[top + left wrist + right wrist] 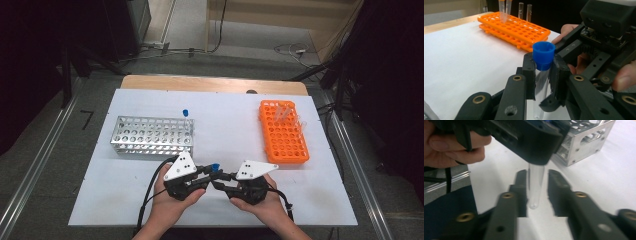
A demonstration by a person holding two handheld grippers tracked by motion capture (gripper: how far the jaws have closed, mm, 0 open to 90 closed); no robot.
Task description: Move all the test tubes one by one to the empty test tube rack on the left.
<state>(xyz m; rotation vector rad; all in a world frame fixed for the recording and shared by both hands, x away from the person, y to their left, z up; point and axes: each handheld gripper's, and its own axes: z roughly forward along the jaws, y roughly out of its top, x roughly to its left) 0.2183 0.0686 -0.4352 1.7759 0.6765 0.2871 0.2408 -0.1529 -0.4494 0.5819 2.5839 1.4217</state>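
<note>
A clear test tube with a blue cap [544, 53] stands upright between the pads of my left gripper [543, 75], which is shut on it just below the cap. In the high view the two grippers meet nose to nose near the table's front edge, the left gripper [210, 173] and the right gripper [220, 181], with the blue cap [215, 166] between them. My right gripper [537, 185] has its jaws on either side of the tube's lower end [534, 192]. A gap shows beside the glass, so it stands open.
A silver metal rack [152, 135] sits at the left of the white mat with one blue-capped tube [185, 112] at its far corner. An orange rack [283, 132] with several clear tubes at its far end sits at the right. Cables trail toward the front edge.
</note>
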